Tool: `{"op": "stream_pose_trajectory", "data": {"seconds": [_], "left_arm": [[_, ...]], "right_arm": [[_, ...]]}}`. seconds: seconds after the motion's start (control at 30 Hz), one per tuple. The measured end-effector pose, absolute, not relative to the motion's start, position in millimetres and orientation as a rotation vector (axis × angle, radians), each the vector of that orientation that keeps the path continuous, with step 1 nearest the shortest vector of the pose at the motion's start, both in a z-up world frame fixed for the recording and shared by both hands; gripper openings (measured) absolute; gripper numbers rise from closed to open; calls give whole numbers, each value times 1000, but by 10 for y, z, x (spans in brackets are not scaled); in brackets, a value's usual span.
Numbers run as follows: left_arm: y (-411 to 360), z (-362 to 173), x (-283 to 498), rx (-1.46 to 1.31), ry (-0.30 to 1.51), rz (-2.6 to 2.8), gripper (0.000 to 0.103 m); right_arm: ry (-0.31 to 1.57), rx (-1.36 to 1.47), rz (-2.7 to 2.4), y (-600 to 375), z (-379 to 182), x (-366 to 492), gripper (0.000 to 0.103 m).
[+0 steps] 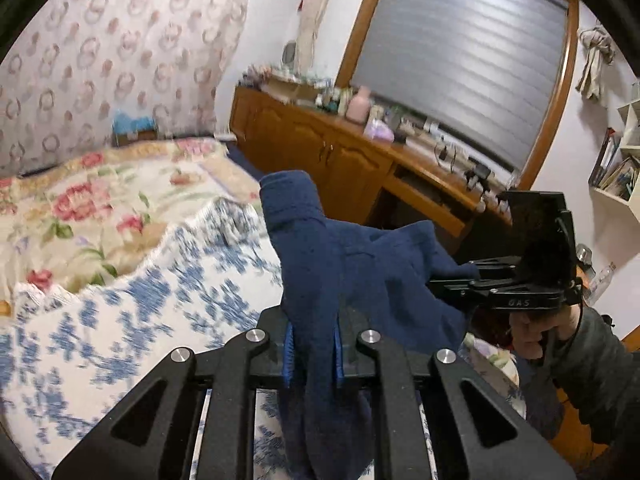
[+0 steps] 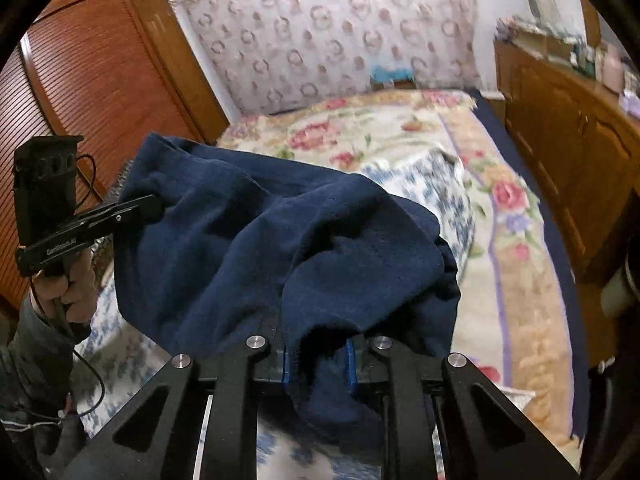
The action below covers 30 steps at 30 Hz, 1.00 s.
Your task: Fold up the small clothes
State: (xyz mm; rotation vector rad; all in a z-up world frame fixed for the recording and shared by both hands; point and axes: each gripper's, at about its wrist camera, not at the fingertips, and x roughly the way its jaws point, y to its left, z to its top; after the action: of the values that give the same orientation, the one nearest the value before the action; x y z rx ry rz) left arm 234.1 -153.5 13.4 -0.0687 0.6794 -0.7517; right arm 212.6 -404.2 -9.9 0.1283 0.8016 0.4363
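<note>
A small dark blue fleece garment (image 1: 340, 256) hangs in the air above the bed, stretched between both grippers. My left gripper (image 1: 314, 350) is shut on one edge of it; the cloth runs between its blue pads and droops below. My right gripper (image 2: 318, 364) is shut on the other edge of the garment (image 2: 256, 240), which bunches and covers its fingertips. In the left wrist view the right gripper (image 1: 448, 280) comes in from the right, biting the cloth. In the right wrist view the left gripper (image 2: 148, 204) holds the cloth at the left.
Below lies a bed with a blue-and-white quilt (image 1: 120, 320) and a floral cover (image 2: 400, 132). A wooden dresser (image 1: 340, 152) crowded with small items runs along the right under a shuttered window (image 1: 460, 56). A wooden wardrobe (image 2: 88, 88) stands at the left.
</note>
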Motion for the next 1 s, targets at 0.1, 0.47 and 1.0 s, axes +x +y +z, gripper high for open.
{"op": "stream_pose_trajectory", "data": {"seconds": [0.1,0.47,1.0], "left_arm": [[-1255,309,2267,-75,629,-709,15],[307,758,1730,-134,451,-363,15],[1722,-443,1370,-304,595,137,16]], "right_arm": [[764,110,474,-3888,42,2150,19],[605,-95,739,-2421,732,2644,18],[550,-541,961,844,435,3750,15]]}}
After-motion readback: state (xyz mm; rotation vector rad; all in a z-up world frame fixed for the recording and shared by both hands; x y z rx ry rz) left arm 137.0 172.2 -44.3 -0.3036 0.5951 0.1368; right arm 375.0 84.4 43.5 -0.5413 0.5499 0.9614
